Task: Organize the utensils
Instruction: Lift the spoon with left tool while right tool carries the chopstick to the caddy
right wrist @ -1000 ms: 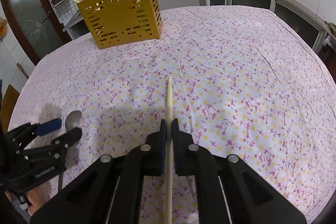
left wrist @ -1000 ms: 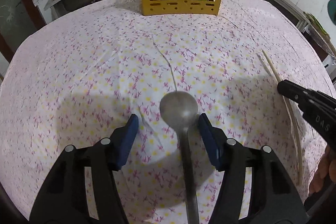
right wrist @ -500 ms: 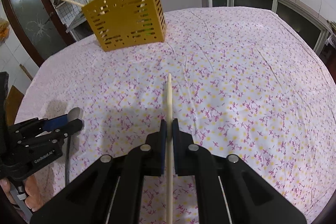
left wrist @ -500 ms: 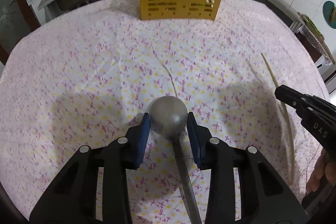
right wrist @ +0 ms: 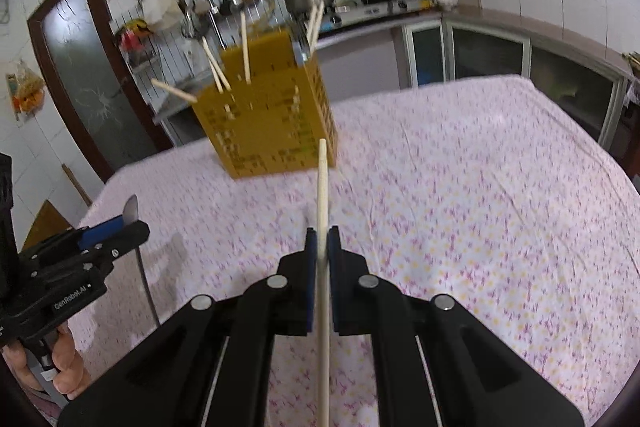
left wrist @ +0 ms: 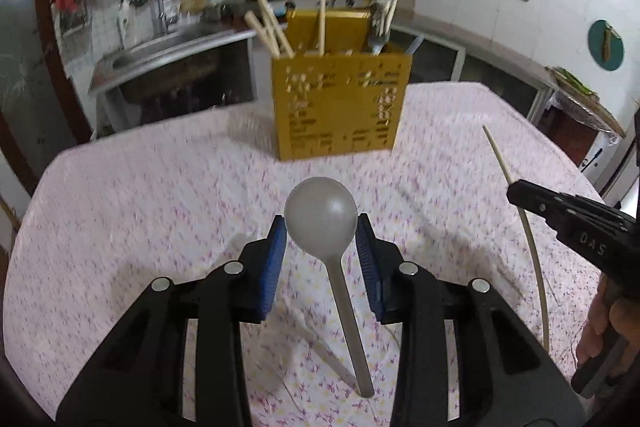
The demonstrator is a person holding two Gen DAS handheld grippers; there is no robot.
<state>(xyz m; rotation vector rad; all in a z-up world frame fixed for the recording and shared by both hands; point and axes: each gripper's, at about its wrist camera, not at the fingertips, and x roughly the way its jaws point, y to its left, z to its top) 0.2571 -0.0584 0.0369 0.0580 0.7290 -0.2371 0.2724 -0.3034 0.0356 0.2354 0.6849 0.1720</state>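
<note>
Both hands are loaded and the drop-off is what remains. In the left wrist view the left tool [left wrist: 321, 227] pinches the bowl of a grey metal spoon [left wrist: 321, 217] between its blue pads, the handle trailing down toward the bottom of the frame and the spoon apparently lifted off the floral-clothed surface [left wrist: 140, 207]. In the right wrist view the right tool [right wrist: 322, 247] is pressed together on a single wooden chopstick [right wrist: 322, 187], which runs up the centre of the frame and points toward the yellow slotted utensil holder [right wrist: 264, 123]. That holder stands at the far side of the surface, upper centre in both views, and already has several chopsticks and some metal utensils standing in it, so part of the sorting looks done. Neither held item has reached it yet: both are well apart from its rim. No other loose utensils show on the cloth in these views, so these two may be among the last, though the edges of the surface are not fully visible.
</note>
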